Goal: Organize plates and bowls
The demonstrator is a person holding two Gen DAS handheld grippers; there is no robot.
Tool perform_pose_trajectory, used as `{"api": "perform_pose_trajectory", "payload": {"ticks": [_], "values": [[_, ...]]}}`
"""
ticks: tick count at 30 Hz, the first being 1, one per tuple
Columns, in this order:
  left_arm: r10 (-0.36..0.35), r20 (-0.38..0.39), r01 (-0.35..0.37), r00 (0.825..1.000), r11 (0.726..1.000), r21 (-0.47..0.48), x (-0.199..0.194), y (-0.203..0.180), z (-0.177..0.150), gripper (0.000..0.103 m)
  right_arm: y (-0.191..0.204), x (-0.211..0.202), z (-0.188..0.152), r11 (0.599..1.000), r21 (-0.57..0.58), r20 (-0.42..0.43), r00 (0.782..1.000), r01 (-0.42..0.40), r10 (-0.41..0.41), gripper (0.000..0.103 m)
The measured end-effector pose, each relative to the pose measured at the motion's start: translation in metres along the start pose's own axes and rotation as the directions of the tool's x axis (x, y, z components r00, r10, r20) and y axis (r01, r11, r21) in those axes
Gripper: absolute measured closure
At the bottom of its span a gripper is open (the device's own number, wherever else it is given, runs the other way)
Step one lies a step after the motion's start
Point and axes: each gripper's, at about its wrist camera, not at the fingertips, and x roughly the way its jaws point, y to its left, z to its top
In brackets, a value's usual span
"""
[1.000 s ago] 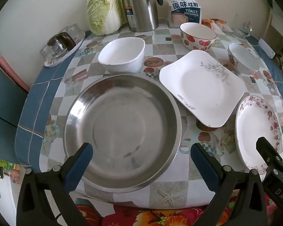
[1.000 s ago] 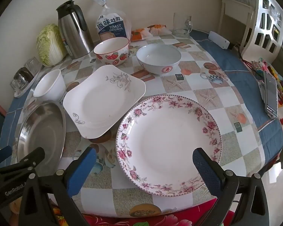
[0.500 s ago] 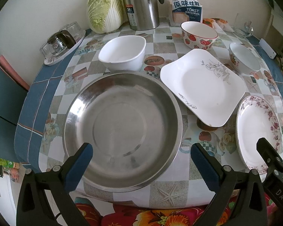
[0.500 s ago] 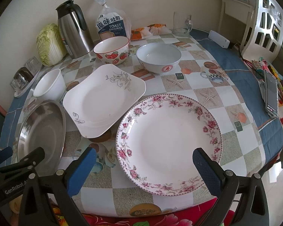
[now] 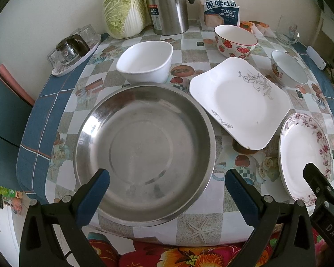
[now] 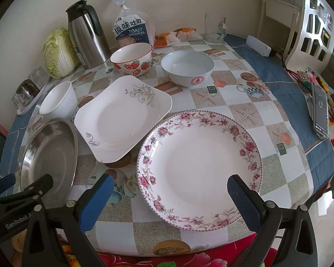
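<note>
At the near edge of the surface (image 6: 251, 111), both claws hover level, pointing forward over the dishes. Left claw (image 5: 167, 191): fingers spread wide, empty, straddling the near rim of the steel basin (image 5: 144, 151); no contact visible. Right claw (image 6: 169, 198): fingers likewise spread wide, empty, poised over the near part of the floral round plate (image 6: 200, 169), one blue pad either side of it, touching nothing as far as can be told.

Layout, left to right in the front row: steel basin, white square plate (image 6: 122, 118), floral round plate. The square plate's near corner lies between the other two, just beside both rims. Behind: plain white bowl (image 5: 145, 61) just beyond the basin; strawberry bowl (image 6: 131, 59) and white bowl with red emblem (image 6: 187, 66) side by side further back, apart from each other.

Against the wall: cabbage (image 5: 124, 6), steel kettle (image 5: 167, 4), toast bag (image 6: 132, 31), glass mug (image 6: 213, 27). Phone (image 6: 320, 109) at the right edge.
</note>
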Motion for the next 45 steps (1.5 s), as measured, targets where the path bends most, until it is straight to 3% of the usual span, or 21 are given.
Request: {"api": "perform_pose_trajectory", "payload": {"ticks": [19, 24, 28, 31, 34, 36, 38, 43, 45], "values": [[0.015, 0.028, -0.015, 0.999, 1.000, -0.004, 0.001, 0.003, -0.001, 0.000, 0.003, 0.000, -0.001, 1.000, -0.007, -0.002, 1.000, -0.001, 0.001, 0.000], [-0.023, 0.058, 0.025, 0.998, 0.999, -0.038, 0.002, 0.009, -0.002, 0.000, 0.008, -0.001, -0.004, 1.000, -0.021, -0.004, 1.000, 0.002, -0.002, 0.000], [-0.051, 0.050, 0.055, 0.997, 0.994, -0.097, 0.002, 0.025, 0.000, 0.000, 0.014, 0.003, -0.003, 0.996, -0.066, -0.008, 0.999, 0.053, -0.054, 0.000], [-0.081, 0.035, 0.087, 0.996, 0.974, -0.211, 0.008, 0.053, 0.005, 0.000, 0.022, 0.002, -0.001, 0.998, -0.069, 0.013, 1.000, 0.000, 0.001, 0.000], [-0.047, 0.065, 0.065, 0.997, 0.944, -0.324, 0.009, 0.088, 0.004, 0.000, 0.035, 0.003, 0.000, 0.994, -0.103, 0.037, 0.999, -0.023, 0.027, 0.000], [-0.022, 0.071, 0.048, 0.997, 0.922, -0.385, 0.011, 0.106, 0.001, 0.000, 0.042, 0.005, 0.002, 0.992, -0.115, 0.003, 0.999, -0.052, 0.053, 0.000], [-0.032, 0.083, 0.066, 0.996, 0.891, -0.450, 0.015, 0.125, -0.003, 0.000, 0.050, 0.007, 0.003, 0.989, -0.129, 0.008, 0.997, -0.077, 0.079, 0.000], [-0.088, 0.147, 0.154, 0.985, 0.829, -0.537, 0.021, 0.148, -0.006, 0.000, 0.070, 0.013, 0.008, 0.974, -0.149, -0.013, 0.986, -0.169, 0.168, 0.000], [-0.078, 0.186, 0.168, 0.979, 0.823, -0.543, 0.018, 0.150, -0.007, 0.000, 0.075, 0.017, 0.008, 0.971, -0.153, -0.023, 0.983, -0.185, 0.183, 0.000]]}}
